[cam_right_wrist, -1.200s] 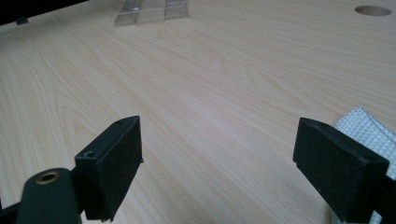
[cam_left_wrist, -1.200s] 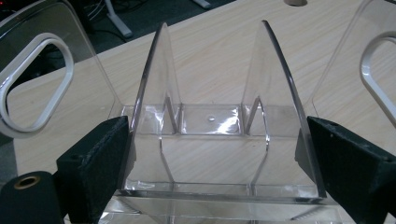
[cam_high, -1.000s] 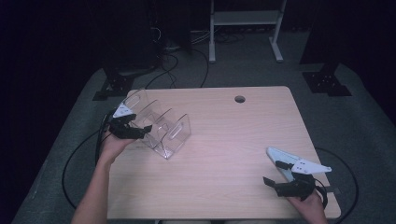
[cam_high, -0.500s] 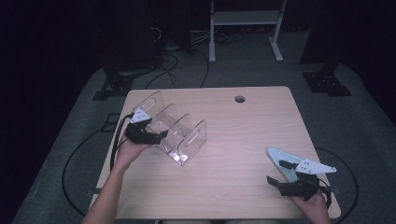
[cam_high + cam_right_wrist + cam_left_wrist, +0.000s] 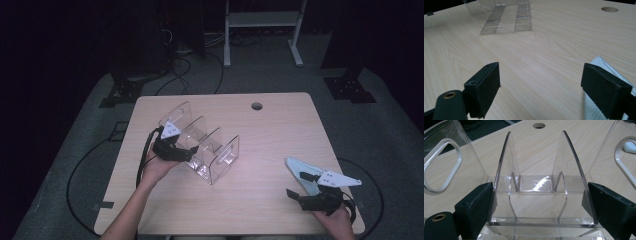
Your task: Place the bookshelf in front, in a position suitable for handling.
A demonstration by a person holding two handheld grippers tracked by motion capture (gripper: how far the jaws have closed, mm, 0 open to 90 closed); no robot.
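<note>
Left tongs (image 5: 192, 150) pinch the clear acrylic divider rack (image 5: 210, 150) by its near-left edge, pads against the two inner dividers. Rack sits left of centre on the tabletop (image 5: 280, 130), apparently flat on its base. Right tongs (image 5: 295, 194) spread, holding nothing, near right corner, just beside a white cloth (image 5: 300, 172).

Clear acrylic rack (image 5: 205, 150) slid rightward toward the table's (image 5: 280, 130) middle, carried along by the left tongs (image 5: 192, 150)
</note>
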